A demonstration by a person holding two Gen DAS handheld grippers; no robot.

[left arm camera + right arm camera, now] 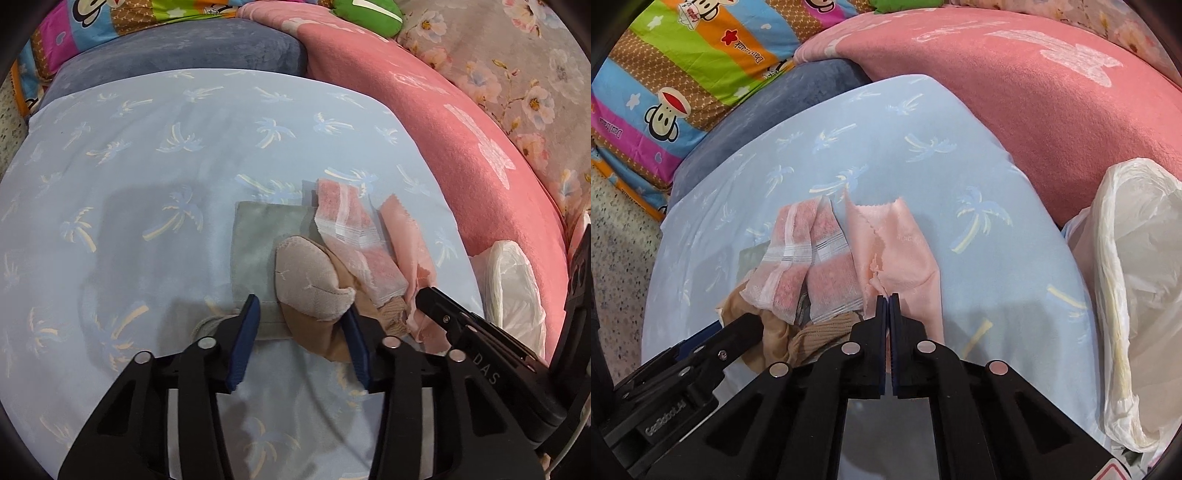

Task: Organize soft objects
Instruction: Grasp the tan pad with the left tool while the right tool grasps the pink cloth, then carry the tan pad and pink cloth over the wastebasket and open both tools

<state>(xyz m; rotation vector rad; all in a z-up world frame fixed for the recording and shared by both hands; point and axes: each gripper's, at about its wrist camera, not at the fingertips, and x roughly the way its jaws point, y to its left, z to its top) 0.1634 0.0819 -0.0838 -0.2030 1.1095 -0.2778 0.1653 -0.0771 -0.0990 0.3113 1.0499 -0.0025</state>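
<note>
A small pile of soft items lies on the light blue palm-print sheet. My left gripper is open, its blue pads either side of a grey-beige sock that rests on a tan stocking and a grey-green cloth. A pink towel with white stripes lies over the pile. Just right of it is a peach cloth, and my right gripper is shut on its near frayed edge. A brown knit piece peeks out under the towel.
A white plastic bag sits at the right edge of the sheet. A pink blanket borders the far right, a blue-grey cushion the back, and a striped cartoon quilt the back left.
</note>
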